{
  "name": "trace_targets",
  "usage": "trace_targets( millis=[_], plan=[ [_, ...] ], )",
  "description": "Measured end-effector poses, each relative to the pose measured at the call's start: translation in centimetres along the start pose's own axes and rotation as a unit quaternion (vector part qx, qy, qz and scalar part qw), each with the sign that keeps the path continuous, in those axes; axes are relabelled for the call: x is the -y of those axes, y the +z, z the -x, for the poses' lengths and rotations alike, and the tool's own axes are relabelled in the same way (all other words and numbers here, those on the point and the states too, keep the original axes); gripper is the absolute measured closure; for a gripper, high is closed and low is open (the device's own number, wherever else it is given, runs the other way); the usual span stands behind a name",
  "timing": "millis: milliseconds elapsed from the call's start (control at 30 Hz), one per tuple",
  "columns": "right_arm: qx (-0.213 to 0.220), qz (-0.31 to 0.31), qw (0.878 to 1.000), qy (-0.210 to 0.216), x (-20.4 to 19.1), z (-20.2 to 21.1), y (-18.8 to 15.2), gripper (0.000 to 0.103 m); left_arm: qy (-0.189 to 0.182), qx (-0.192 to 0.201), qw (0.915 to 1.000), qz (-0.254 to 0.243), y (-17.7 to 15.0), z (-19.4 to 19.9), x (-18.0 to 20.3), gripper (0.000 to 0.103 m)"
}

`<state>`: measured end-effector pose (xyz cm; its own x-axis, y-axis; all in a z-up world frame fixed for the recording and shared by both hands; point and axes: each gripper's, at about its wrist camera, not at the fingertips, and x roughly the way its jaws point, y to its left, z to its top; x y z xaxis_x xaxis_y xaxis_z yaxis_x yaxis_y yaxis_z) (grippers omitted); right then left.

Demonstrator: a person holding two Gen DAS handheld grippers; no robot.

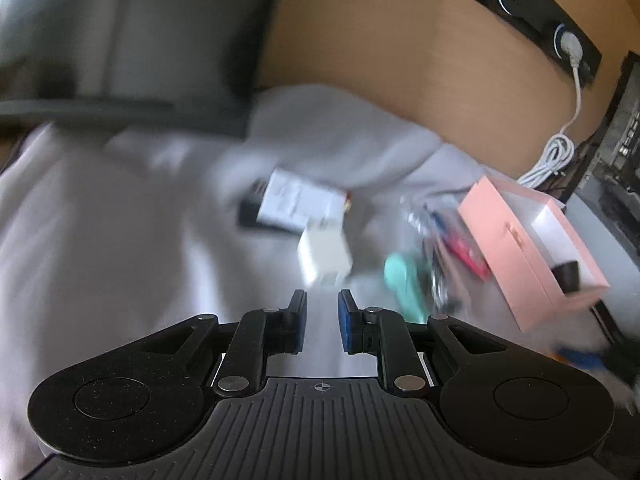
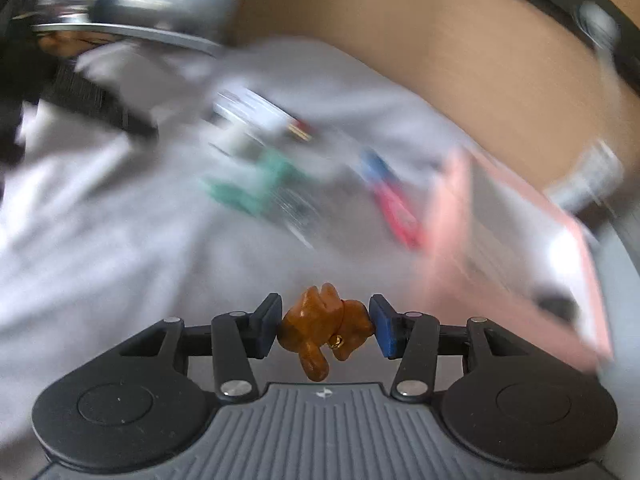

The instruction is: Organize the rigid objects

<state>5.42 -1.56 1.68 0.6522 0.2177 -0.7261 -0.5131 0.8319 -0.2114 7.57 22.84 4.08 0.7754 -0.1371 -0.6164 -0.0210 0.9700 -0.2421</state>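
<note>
My right gripper [image 2: 325, 326] is shut on a small amber-brown animal figurine [image 2: 324, 328] with a tiny gold bell, held above the grey cloth. My left gripper [image 1: 322, 318] is empty with a narrow gap between its blue pads, above the cloth, just short of a white cube-shaped charger [image 1: 325, 258]. An open pink box [image 1: 532, 248] lies to the right and holds a dark item [image 1: 568, 276]; it also shows blurred in the right wrist view [image 2: 508, 248]. A mint-green object [image 1: 404, 280] and a red and blue item [image 1: 464, 248] lie between charger and box.
A white flat box on a dark one [image 1: 296, 204] lies further back on the grey cloth [image 1: 100, 240]. A wooden surface [image 1: 400, 60] with a black power strip [image 1: 552, 28] and white cable [image 1: 556, 152] is behind. Both views are motion-blurred.
</note>
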Motion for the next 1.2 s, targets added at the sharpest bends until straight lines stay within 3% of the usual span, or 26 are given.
trace_targets(
  millis=[133, 300, 567, 700, 867, 1033, 1133, 1200],
  plan=[
    [-0.016, -0.045, 0.997, -0.055, 3.0, -0.2, -3.2, 0.055, 0.031, -0.006, 0.9989, -0.035, 1.5, -3.8, 1.4, 0.082],
    [0.001, -0.064, 0.996, -0.057, 3.8, 0.2, -4.5, 0.05, 0.039, -0.011, 0.9974, -0.06, 1.4, -5.4, 2.4, 0.082],
    [0.03, -0.105, 0.991, -0.078, 4.4, -0.2, -5.6, 0.026, -0.001, -0.021, 0.9953, -0.094, 0.9, -5.7, 4.1, 0.081],
    [0.031, -0.115, 0.99, -0.075, 4.7, -0.4, -5.7, 0.022, -0.011, -0.041, 0.9936, -0.105, 0.2, -6.1, 4.7, 0.08],
    [0.029, -0.128, 0.989, -0.074, 5.1, -0.6, -5.8, 0.018, 0.0, -0.02, 0.9946, -0.102, -0.2, -5.2, 4.6, 0.08],
    [0.024, -0.148, 0.987, -0.064, 5.8, -0.8, -6.0, 0.014, 0.047, 0.006, 0.9949, -0.089, 0.5, -4.5, 3.7, 0.079],
    [0.017, -0.169, 0.984, -0.057, 6.5, -1.1, -6.2, 0.01, 0.076, -0.003, 0.9949, -0.066, 1.2, -5.1, 2.7, 0.079],
    [0.012, -0.184, 0.981, -0.051, 7.0, -1.3, -6.2, 0.006, 0.077, -0.005, 0.9957, -0.051, 1.7, -5.5, 2.0, 0.077]
  ],
)
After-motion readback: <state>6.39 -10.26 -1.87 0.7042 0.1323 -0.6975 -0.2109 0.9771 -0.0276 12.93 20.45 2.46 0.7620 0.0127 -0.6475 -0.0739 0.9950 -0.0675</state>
